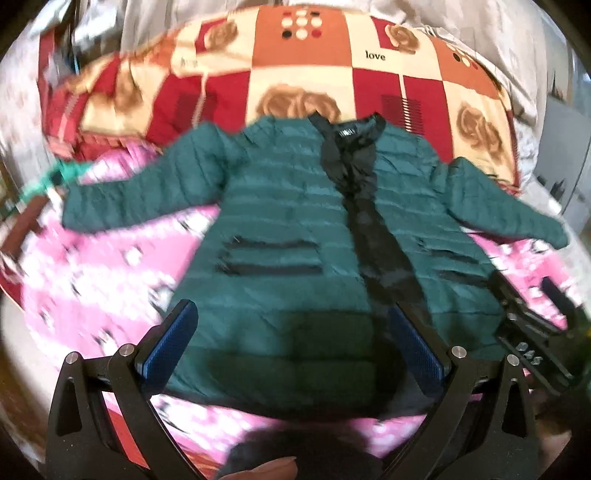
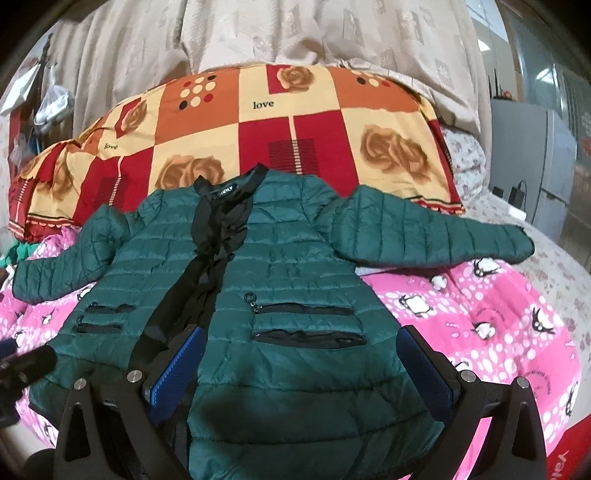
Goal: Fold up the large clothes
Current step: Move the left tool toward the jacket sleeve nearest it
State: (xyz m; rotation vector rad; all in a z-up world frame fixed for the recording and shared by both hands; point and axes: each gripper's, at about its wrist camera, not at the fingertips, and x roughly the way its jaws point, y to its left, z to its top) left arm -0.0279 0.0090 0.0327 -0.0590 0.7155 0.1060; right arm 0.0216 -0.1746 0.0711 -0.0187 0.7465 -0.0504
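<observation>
A dark green quilted jacket (image 1: 280, 221) lies spread face up on a pink patterned blanket (image 1: 96, 273), both sleeves stretched out sideways, its black lining showing along the open front. My left gripper (image 1: 291, 332) hovers open above the jacket's lower hem, blue pads wide apart with nothing between them. In the right wrist view the same jacket (image 2: 295, 266) fills the middle, and my right gripper (image 2: 301, 350) stands open over its lower right panel near the pocket zips. The right gripper's body (image 1: 532, 317) shows at the right edge of the left wrist view.
A large red, orange and cream quilt with roses (image 2: 258, 125) is piled behind the jacket's collar. Beige curtains (image 2: 295, 33) hang behind it. A grey cabinet (image 2: 535, 155) stands at the right. Green cloth (image 1: 55, 177) pokes out at the left.
</observation>
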